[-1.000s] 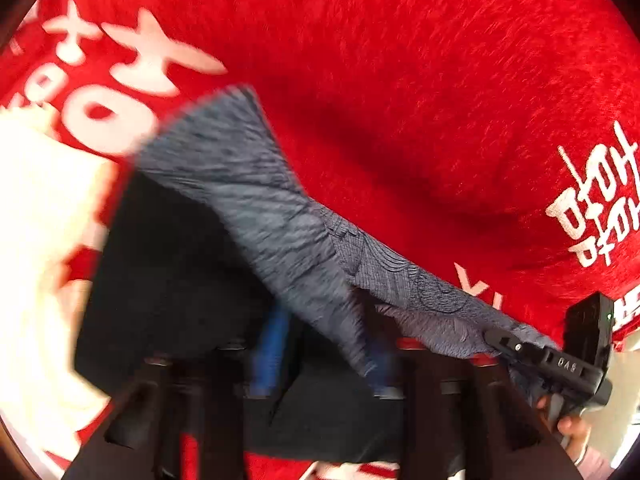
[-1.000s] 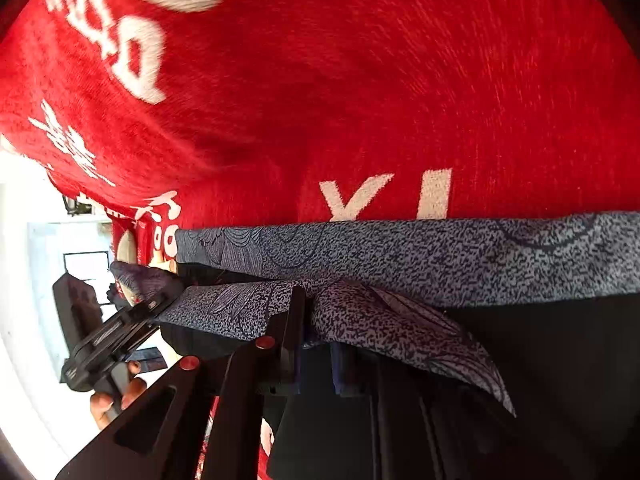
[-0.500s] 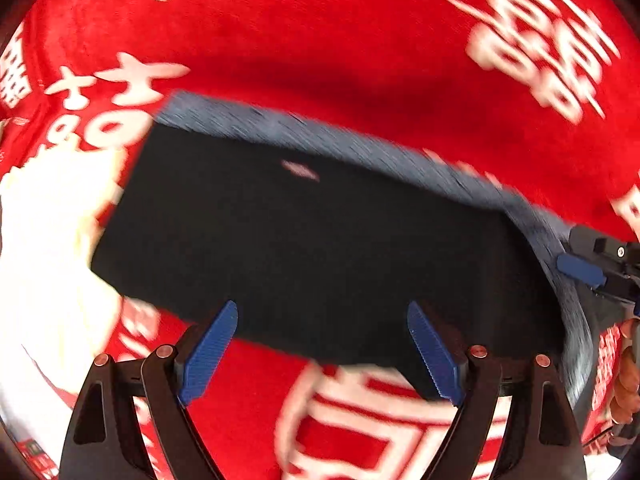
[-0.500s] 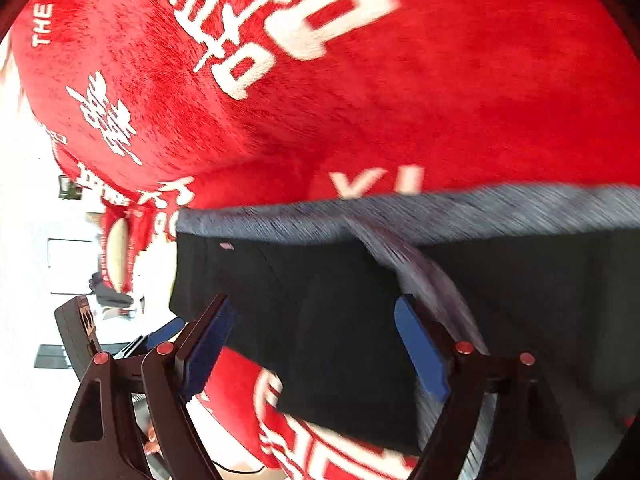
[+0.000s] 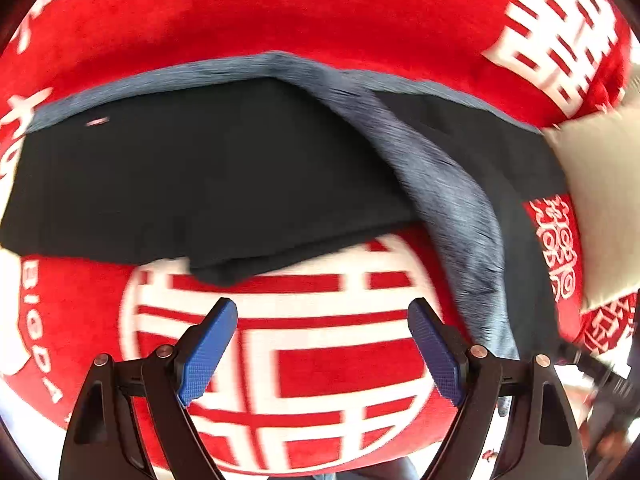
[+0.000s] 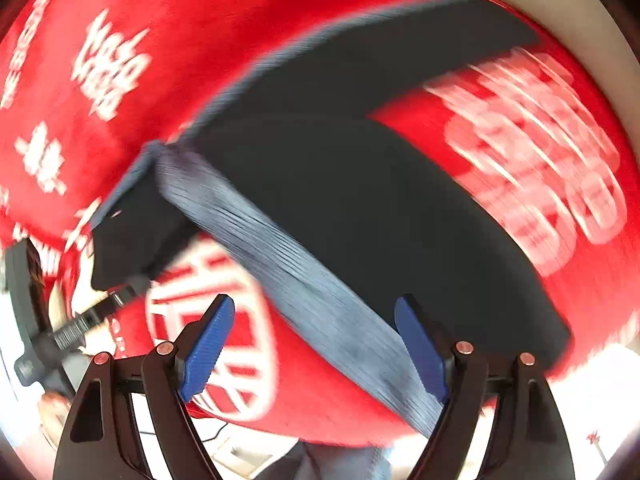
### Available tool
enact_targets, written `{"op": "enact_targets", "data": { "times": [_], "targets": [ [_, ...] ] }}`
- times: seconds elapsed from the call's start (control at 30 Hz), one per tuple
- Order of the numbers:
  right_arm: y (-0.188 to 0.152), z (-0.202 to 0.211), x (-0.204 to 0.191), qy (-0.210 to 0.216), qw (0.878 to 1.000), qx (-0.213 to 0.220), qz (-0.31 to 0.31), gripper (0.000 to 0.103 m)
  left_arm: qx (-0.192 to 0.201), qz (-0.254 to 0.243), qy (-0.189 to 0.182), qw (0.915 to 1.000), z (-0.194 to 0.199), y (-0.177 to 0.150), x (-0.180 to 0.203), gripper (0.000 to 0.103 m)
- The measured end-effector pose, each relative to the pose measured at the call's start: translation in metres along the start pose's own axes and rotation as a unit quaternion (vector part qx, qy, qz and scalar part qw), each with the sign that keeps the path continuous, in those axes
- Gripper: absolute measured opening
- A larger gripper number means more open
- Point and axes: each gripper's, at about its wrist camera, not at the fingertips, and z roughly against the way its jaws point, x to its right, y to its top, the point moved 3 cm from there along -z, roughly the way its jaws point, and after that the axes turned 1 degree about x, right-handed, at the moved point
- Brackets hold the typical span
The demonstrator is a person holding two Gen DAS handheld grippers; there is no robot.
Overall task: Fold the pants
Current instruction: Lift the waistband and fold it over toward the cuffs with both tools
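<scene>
Now the red blanket (image 5: 360, 12) carries our dark pants (image 5: 208, 176), lying crosswise ahead of both grippers, grey waistband strip (image 5: 444, 200) trailing toward us. Our left gripper (image 5: 324, 354) and right gripper (image 6: 314, 354) have just spread their fingers, gripping nothing; the right sits nearer that strip.

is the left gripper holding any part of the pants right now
No, the left gripper is open with nothing between its blue fingers, and the pants lie beyond them.

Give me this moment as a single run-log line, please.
left gripper: open, empty | right gripper: open, empty | pants: lying on red blanket, grey band across them, partly folded
</scene>
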Motion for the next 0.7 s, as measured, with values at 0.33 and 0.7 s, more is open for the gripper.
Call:
{"op": "enact_targets", "data": {
  "times": [0.33, 0.7],
  "targets": [
    [-0.091, 0.000, 0.096, 0.002, 0.995, 0.009, -0.102, 0.081, -0.016, -0.059, -0.044, 0.9971, -0.040, -0.008, 0.069, 0.087],
    [-0.093, -0.019, 0.103, 0.095, 0.988, -0.015, -0.117, 0.018, -0.034, -0.055, -0.028, 0.9975, -0.069, -0.014, 0.102, 0.077]
  ]
}}
